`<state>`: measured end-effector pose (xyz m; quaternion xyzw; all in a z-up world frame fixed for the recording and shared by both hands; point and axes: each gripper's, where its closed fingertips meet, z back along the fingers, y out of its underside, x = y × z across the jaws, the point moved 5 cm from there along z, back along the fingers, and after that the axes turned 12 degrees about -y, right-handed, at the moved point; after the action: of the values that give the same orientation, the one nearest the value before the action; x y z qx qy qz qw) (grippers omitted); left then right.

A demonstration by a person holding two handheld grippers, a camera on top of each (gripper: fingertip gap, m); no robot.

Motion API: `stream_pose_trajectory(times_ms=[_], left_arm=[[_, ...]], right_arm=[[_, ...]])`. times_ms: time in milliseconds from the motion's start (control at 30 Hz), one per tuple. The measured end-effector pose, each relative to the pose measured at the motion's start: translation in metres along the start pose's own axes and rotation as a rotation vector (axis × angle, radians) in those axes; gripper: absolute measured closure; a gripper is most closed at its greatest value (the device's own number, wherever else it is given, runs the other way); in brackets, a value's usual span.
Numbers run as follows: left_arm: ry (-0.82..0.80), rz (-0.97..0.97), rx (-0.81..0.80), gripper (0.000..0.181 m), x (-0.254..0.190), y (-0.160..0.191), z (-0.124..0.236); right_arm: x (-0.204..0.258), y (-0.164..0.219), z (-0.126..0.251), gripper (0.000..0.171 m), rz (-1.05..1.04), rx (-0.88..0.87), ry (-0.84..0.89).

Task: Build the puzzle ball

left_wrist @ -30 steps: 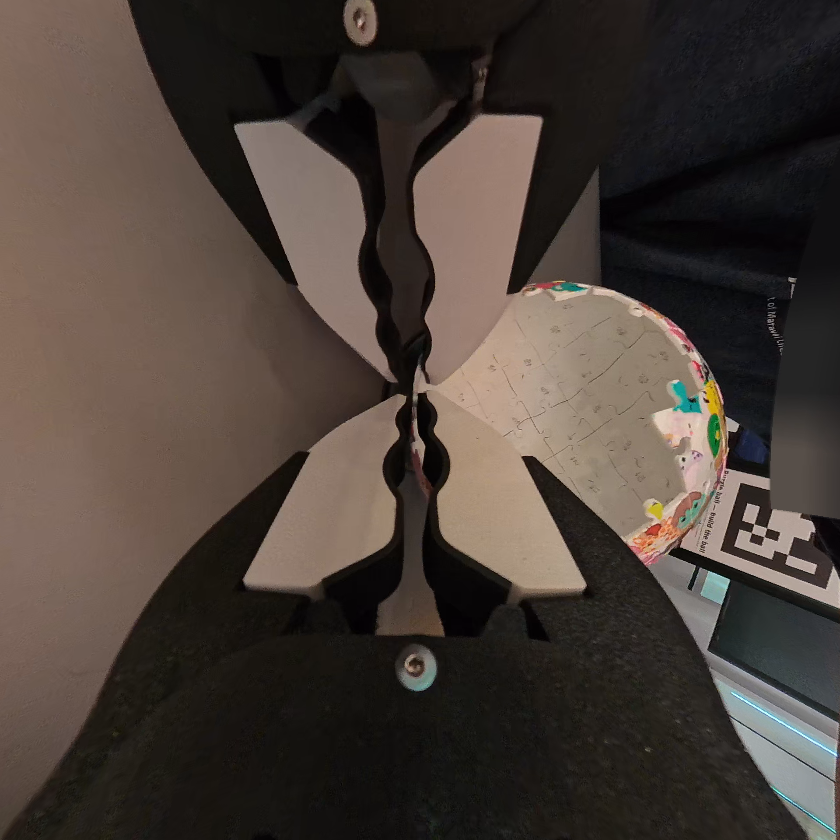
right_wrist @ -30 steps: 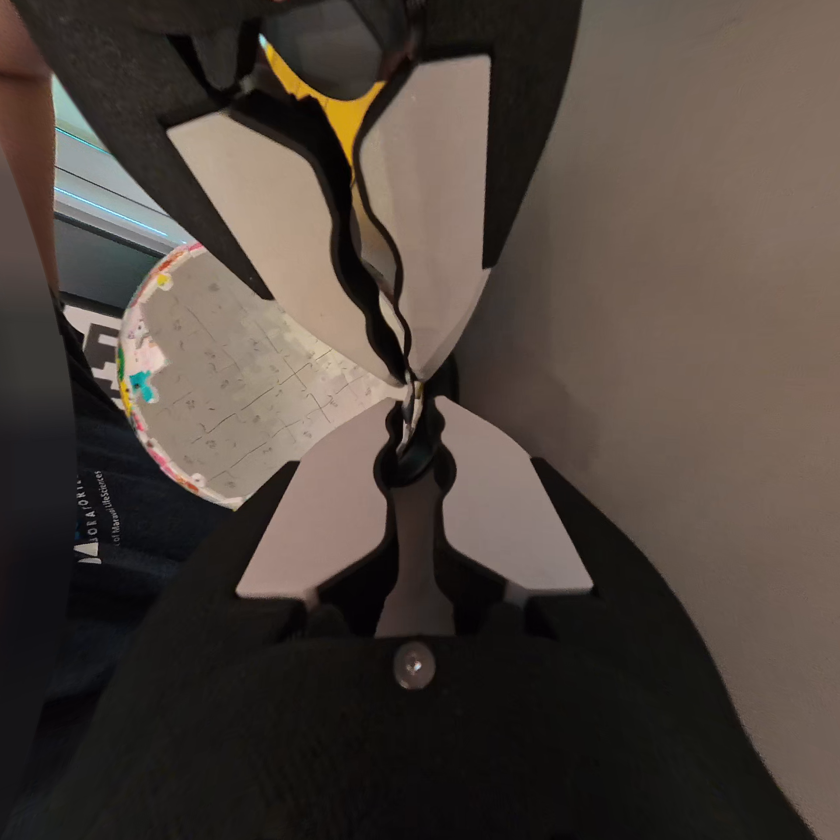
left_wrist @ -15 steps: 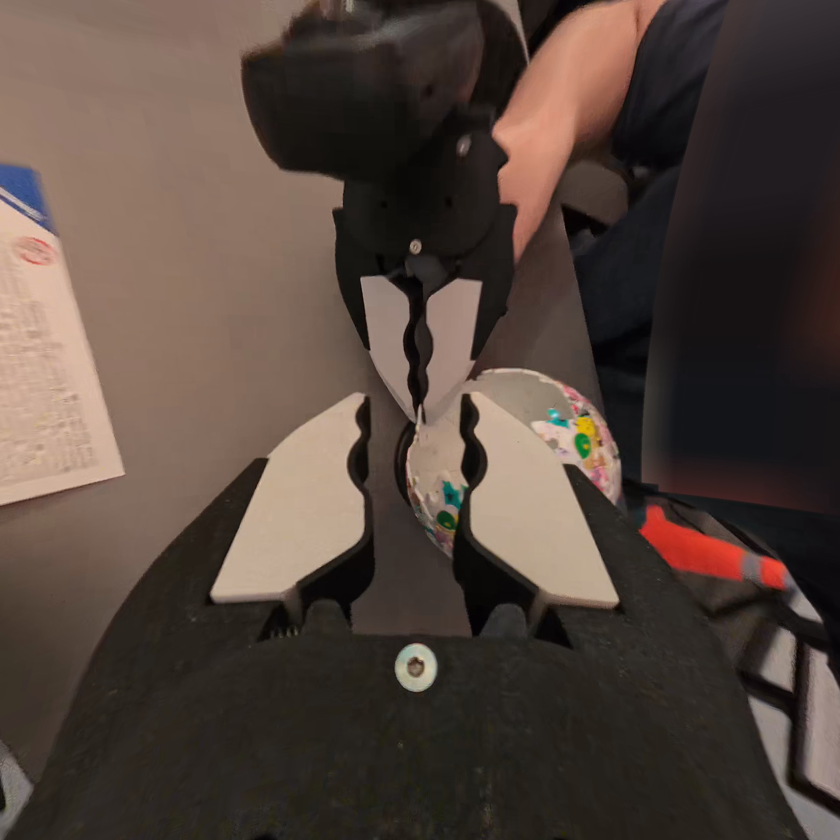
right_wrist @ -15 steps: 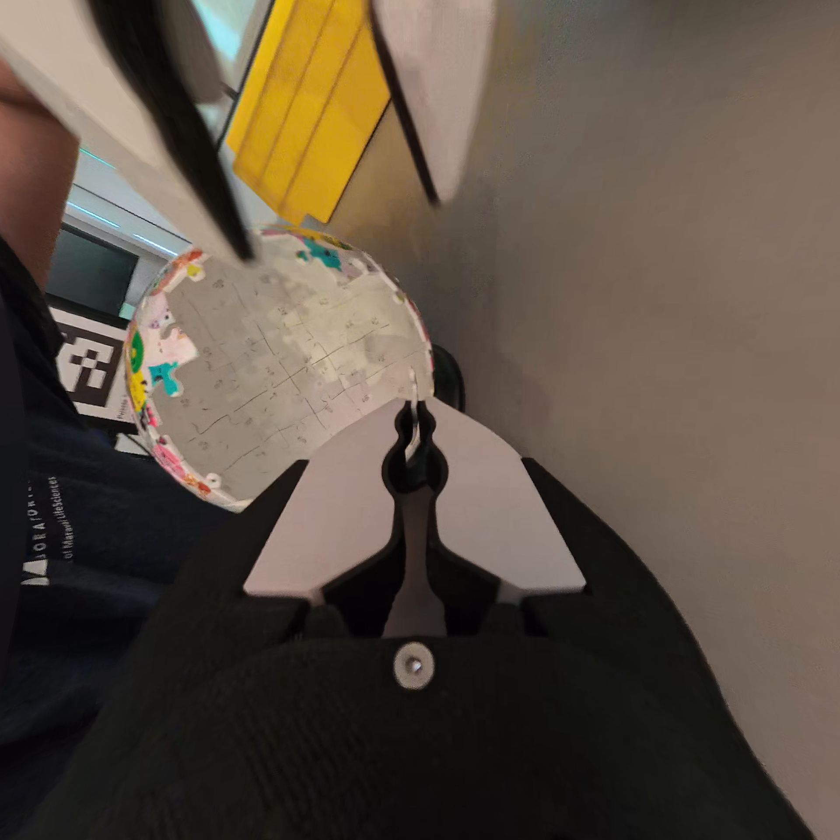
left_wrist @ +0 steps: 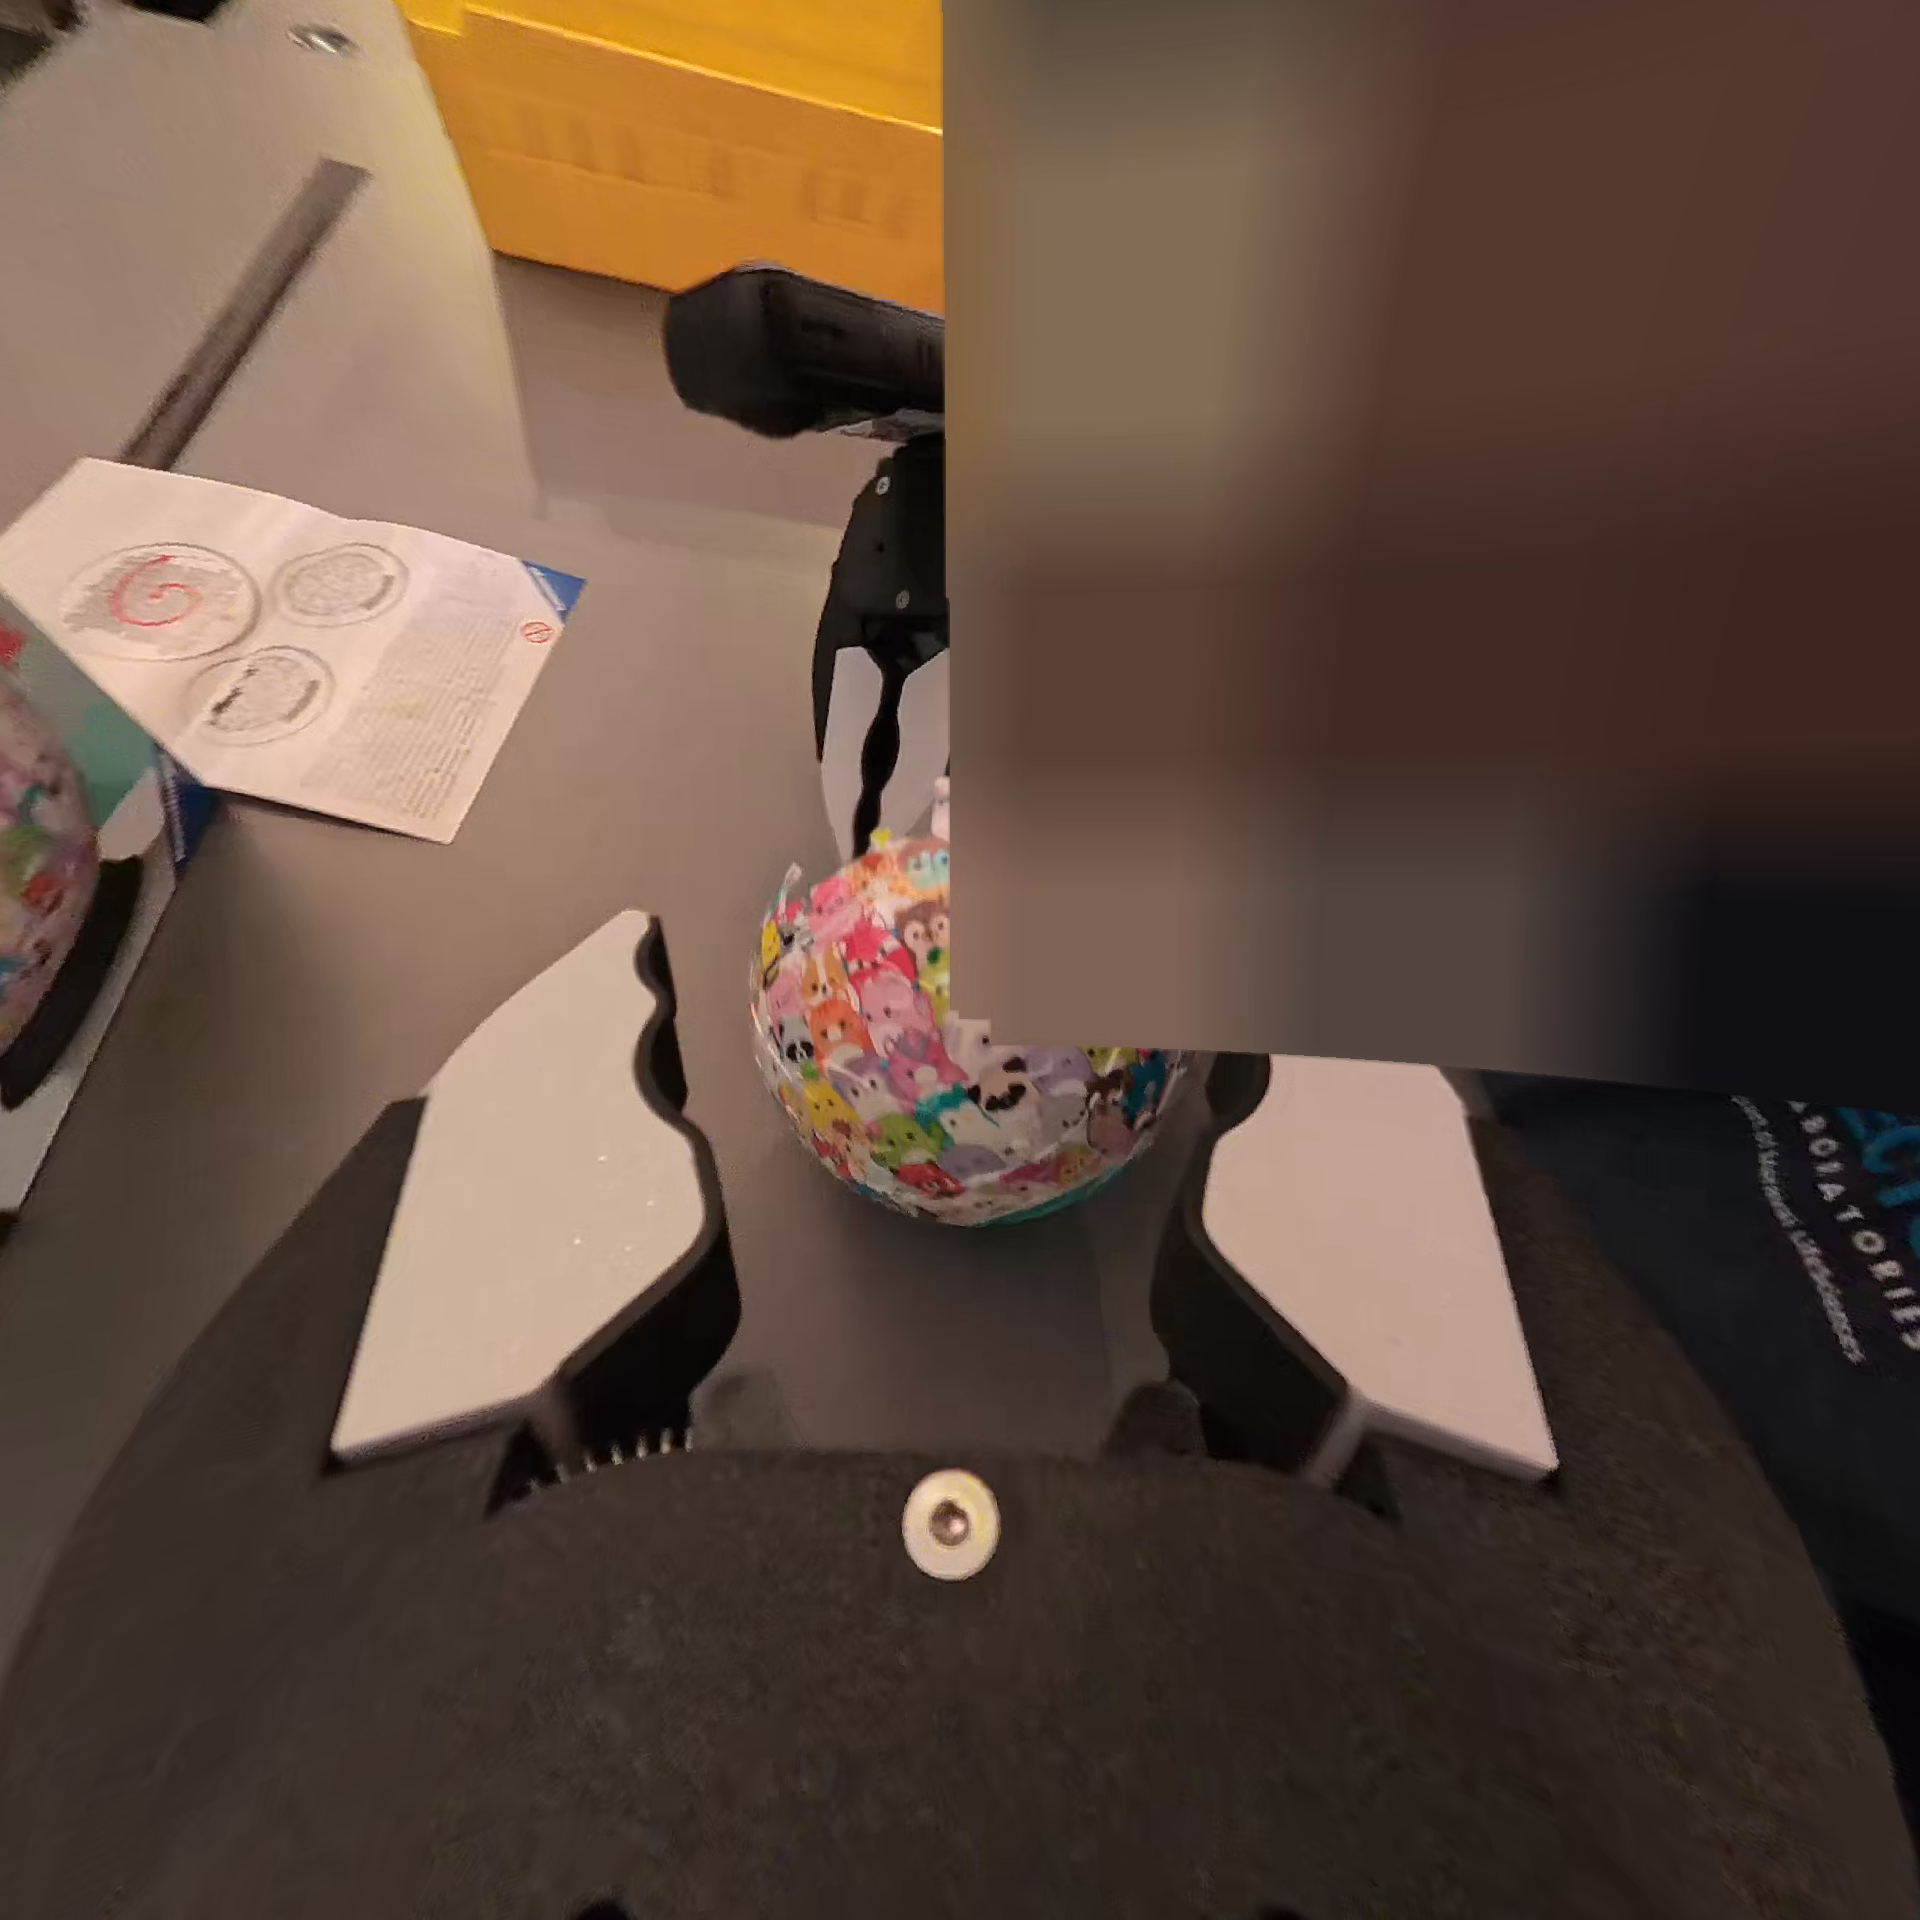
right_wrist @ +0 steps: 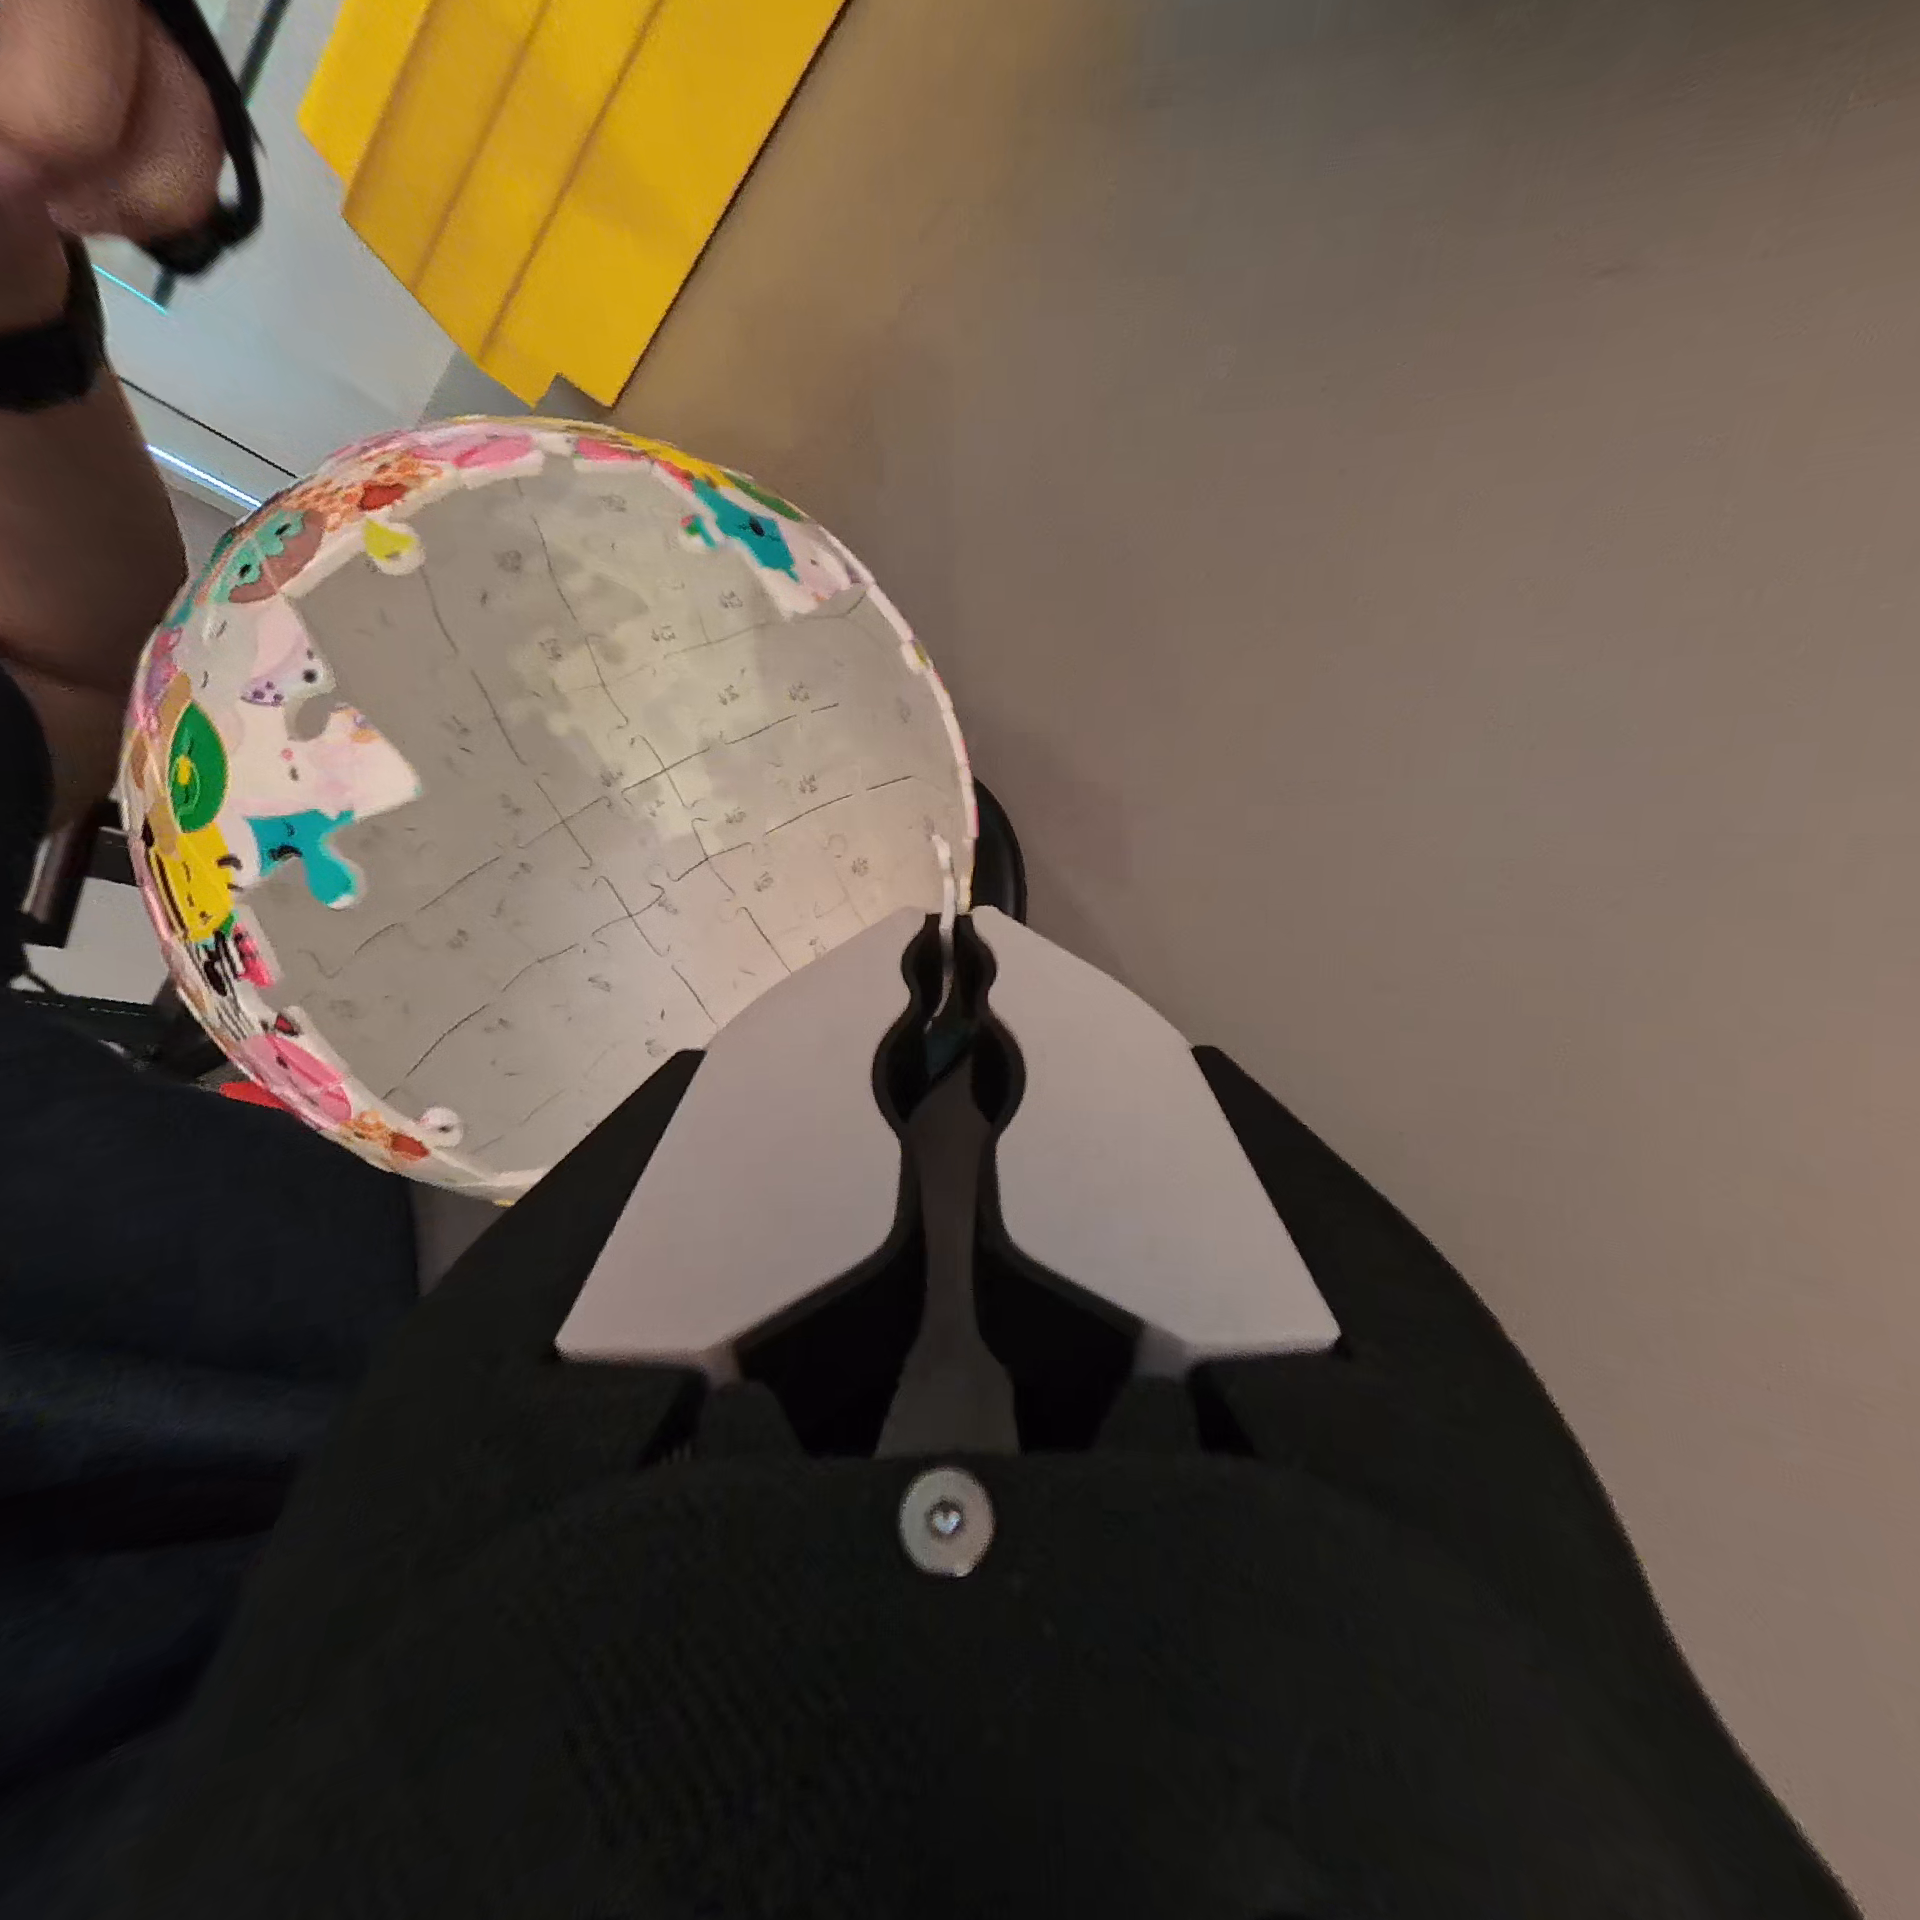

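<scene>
The partly built puzzle ball (left_wrist: 935,1091) is a colourful open shell. Its grey inside with piece seams faces the right wrist view (right_wrist: 582,790). My right gripper (right_wrist: 945,930) is shut on the thin rim of the shell at its right edge. It also shows in the left wrist view (left_wrist: 883,810), pinching the shell's top edge from behind. My left gripper (left_wrist: 940,1008) is wide open and empty, drawn back from the ball, which sits between and beyond its white fingers (left_wrist: 561,1164). A blurred patch hides the ball's upper right part.
A folded instruction leaflet (left_wrist: 301,644) lies on the grey table (left_wrist: 343,987) to the left. The puzzle's box (left_wrist: 52,831) stands at the far left edge. A yellow box (left_wrist: 675,135) is at the back. A person's dark shirt (left_wrist: 1766,1351) is at the right. The grippers' ends are close to 15 cm from one another.
My left gripper let go of the ball's rim, opened wide and pulled back. My right gripper kept its hold on the rim, and the ball turned with it.
</scene>
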<state>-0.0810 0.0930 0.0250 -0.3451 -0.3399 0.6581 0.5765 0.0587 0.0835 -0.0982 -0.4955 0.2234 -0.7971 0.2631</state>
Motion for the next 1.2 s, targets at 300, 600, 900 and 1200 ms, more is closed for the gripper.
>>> stream_pose_trajectory(times_ms=[300,600,900,1200], left_arm=[[-0.261,0.009,-0.149,0.068,-0.010,0.059,-0.008],[-0.113,-0.015,-0.081,0.049,-0.011,0.075,-0.037],[-0.087,-0.032,-0.061,0.052,-0.014,0.085,-0.058],[-0.060,-0.037,-0.108,0.051,-0.017,0.092,-0.068]], right_arm=[[-0.003,-0.001,0.001,0.169,-0.035,-0.017,0.023],[-0.003,-0.001,0.000,0.169,-0.031,-0.019,0.040],[-0.002,-0.003,0.001,0.169,-0.019,0.026,0.070],[-0.005,-0.005,0.006,0.169,-0.067,-0.001,0.031]])
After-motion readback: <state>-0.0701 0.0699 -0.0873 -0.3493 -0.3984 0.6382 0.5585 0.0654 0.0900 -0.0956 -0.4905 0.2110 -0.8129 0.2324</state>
